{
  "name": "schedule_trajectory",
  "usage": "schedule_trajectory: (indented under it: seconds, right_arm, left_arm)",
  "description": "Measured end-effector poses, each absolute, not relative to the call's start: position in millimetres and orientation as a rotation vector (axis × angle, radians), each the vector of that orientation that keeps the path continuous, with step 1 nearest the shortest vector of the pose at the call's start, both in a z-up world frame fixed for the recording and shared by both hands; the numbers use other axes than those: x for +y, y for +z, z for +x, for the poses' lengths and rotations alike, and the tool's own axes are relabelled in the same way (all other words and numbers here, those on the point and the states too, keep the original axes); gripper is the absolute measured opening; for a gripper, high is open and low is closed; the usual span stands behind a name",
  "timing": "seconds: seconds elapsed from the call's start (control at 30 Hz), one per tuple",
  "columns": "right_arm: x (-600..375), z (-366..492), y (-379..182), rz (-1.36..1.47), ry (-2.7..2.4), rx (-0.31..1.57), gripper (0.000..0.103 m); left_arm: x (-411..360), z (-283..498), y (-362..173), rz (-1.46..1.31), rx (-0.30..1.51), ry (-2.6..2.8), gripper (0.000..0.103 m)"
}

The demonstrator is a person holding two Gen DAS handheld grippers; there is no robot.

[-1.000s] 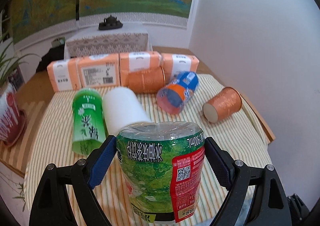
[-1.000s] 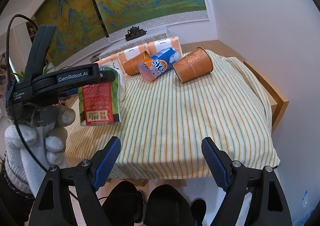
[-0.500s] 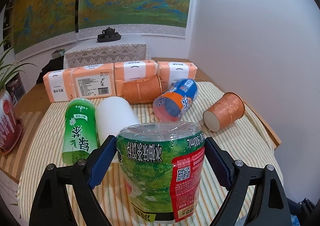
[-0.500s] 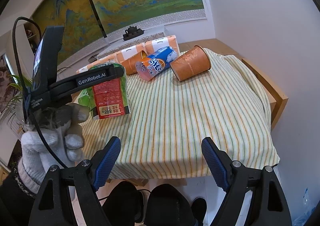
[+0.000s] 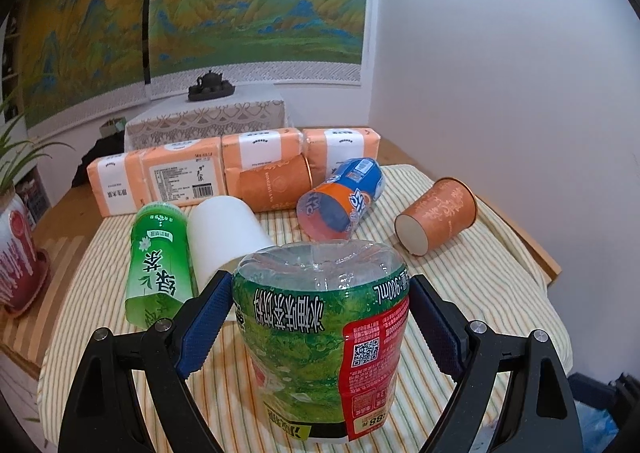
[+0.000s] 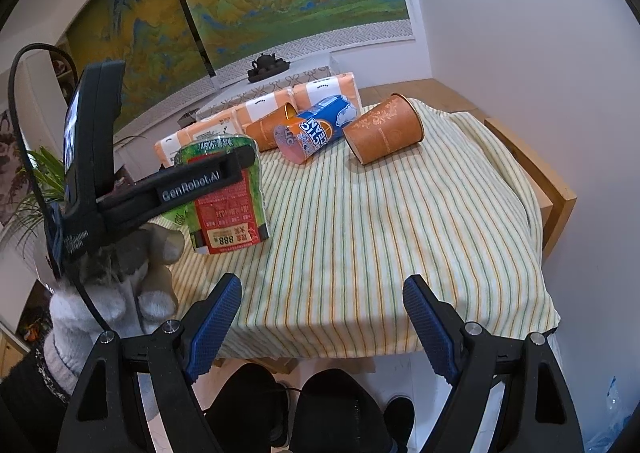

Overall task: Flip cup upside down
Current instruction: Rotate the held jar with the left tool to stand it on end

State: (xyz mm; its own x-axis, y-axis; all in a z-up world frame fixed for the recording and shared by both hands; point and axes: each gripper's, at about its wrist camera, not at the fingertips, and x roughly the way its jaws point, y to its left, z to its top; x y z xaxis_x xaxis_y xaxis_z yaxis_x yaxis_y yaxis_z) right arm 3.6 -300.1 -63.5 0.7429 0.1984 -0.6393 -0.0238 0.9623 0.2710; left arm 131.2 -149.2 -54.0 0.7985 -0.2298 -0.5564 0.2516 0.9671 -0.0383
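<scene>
My left gripper (image 5: 320, 293) is shut on a green cut-bottle cup (image 5: 324, 341) with a red label, held bottom-up above the striped cloth; the right wrist view also shows it (image 6: 228, 193) in the air at the table's left side. An orange paper cup (image 5: 438, 215) lies on its side at the right, also in the right wrist view (image 6: 384, 129). A white cup (image 5: 226, 229), a light green cup (image 5: 158, 253), a blue-orange cup (image 5: 340, 201) and another orange cup (image 5: 276, 185) lie on their sides. My right gripper (image 6: 322, 317) is open and empty at the table's front edge.
Orange tissue packs (image 5: 232, 169) line the back of the striped tablecloth (image 6: 380, 245). A red plant pot (image 5: 16, 253) stands at the far left. The wooden table edge (image 6: 556, 189) and a white wall are to the right. The person's legs (image 6: 320, 409) are below.
The left gripper has moved up and toward the table's front-left with the green cup still in it. The right gripper has stayed in place.
</scene>
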Motion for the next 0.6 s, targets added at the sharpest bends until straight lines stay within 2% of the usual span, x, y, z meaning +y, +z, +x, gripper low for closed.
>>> schedule_trajectory:
  seconds: [0.6]
  right_arm:
    - [-291,-2,-58,0.242,0.130,0.717,0.080]
  left_arm:
    - [-136,102,-57,0.028,0.623,-0.312,0.090]
